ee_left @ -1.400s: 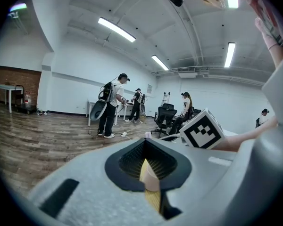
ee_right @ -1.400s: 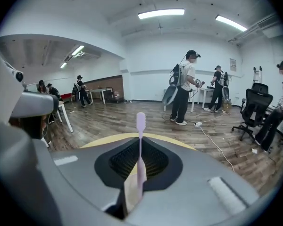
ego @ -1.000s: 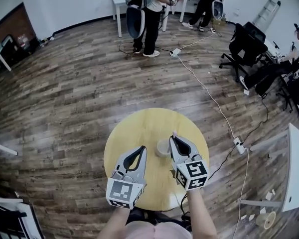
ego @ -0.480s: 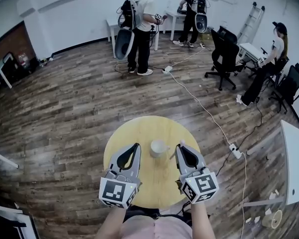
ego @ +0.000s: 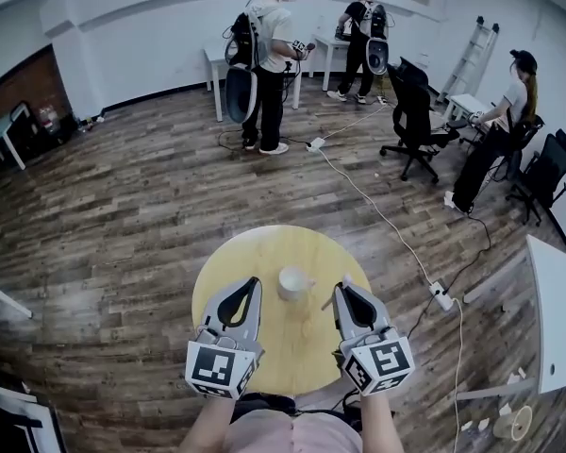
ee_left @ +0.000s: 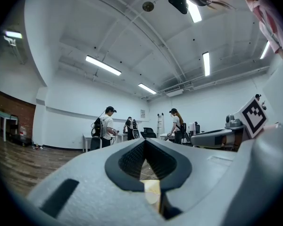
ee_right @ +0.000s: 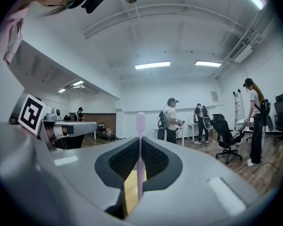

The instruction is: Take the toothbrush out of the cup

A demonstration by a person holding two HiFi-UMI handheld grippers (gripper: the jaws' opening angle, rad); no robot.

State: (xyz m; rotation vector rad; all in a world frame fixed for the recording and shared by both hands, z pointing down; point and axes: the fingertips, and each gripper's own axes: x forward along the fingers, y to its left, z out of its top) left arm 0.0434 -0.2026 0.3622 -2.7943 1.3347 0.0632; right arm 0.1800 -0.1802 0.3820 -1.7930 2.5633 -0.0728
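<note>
around: cup (ego: 291, 282) on round table (ego: 264, 253), between my grippers | right gripper (ego: 345, 289): clamped on pink toothbrush (ee_right: 140, 149), out of cup | left gripper (ego: 254, 283): jaws together, empty

**Left gripper** (ee_left: 145, 144): grey shell, dark ribbed pads (ee_left: 130, 161). The jaws meet at the tips with nothing between them.
- Gap below the tips: a sliver of yellow table top (ee_left: 149, 187).
- Right side: right gripper (ee_left: 198, 138) lying level, its marker cube (ee_left: 253, 116) above it.
- Room: wood floor (ee_left: 14, 159), white walls, ceiling strip lights (ee_left: 103, 65), a ladder (ee_left: 160, 123).
- Far background: standing persons, one wearing a backpack (ee_left: 105, 126), one in a cap (ee_left: 175, 125).
</note>
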